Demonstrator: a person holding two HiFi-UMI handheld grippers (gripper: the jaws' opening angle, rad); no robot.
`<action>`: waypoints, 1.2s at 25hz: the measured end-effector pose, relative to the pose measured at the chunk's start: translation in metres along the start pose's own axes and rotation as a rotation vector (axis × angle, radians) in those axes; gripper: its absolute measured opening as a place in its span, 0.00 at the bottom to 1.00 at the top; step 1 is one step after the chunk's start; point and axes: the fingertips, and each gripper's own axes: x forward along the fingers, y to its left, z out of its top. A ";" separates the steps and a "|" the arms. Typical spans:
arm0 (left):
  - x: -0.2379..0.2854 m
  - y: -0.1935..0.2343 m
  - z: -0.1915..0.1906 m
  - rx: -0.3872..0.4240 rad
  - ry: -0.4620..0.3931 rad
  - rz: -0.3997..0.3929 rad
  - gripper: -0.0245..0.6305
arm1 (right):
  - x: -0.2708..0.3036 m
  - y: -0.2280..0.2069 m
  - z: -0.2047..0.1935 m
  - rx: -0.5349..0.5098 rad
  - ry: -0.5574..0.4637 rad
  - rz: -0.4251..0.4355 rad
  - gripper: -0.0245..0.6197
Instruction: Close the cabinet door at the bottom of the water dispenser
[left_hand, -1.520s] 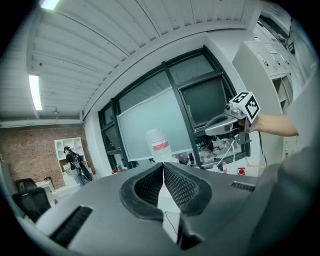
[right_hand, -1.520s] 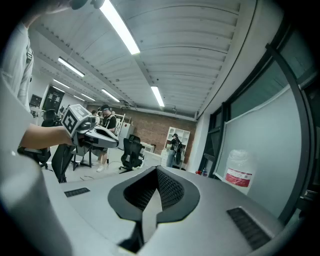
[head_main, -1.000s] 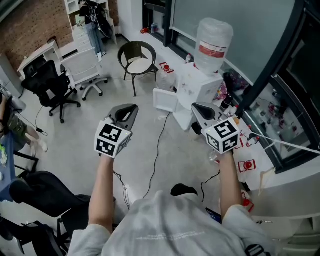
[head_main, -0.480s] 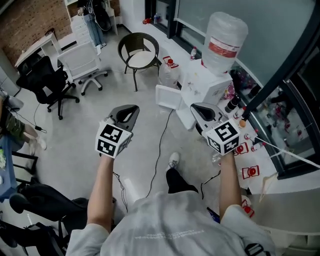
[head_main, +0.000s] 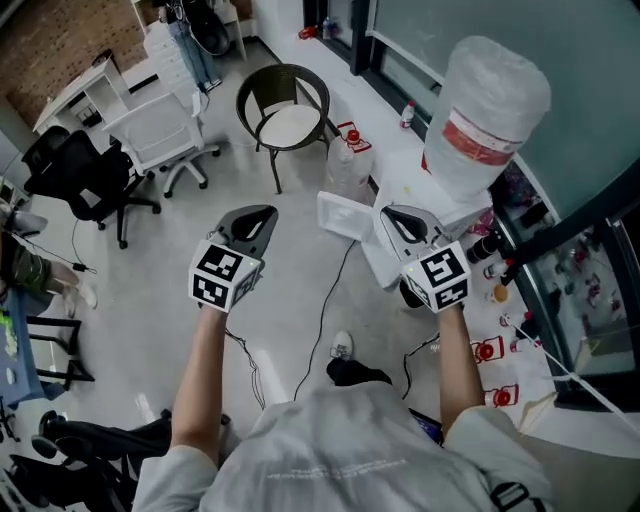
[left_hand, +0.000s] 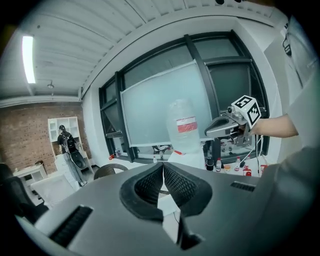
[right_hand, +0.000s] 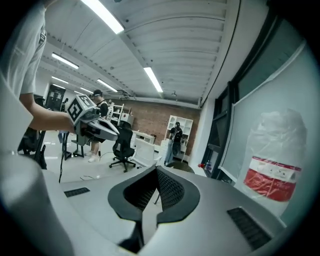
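Cabinet door (head_main: 345, 215) hangs open at the foot of the water dispenser (head_main: 405, 185) — closing not begun, by the look of it. Left gripper (head_main: 258, 216) and right gripper (head_main: 396, 214) hover just short of the dispenser — jaws pinched together, empty.

Nothing is legible; the red label (head_main: 478, 140) on the water bottle (head_main: 497, 88) (print too blurred) gives no words.

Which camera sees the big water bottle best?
The head view: the water bottle shows large and whole, atop the white dispenser. The left gripper view shows it small and far off; the right gripper view catches it near the picture's edge, hazy.
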 end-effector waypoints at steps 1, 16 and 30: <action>0.017 0.008 0.001 -0.005 0.005 0.003 0.07 | 0.012 -0.015 -0.002 0.006 -0.004 0.006 0.08; 0.181 0.087 -0.014 -0.052 0.036 -0.110 0.25 | 0.137 -0.128 -0.047 0.117 0.045 0.017 0.38; 0.330 0.189 -0.104 0.050 0.145 -0.503 0.29 | 0.258 -0.170 -0.108 0.268 0.252 -0.259 0.43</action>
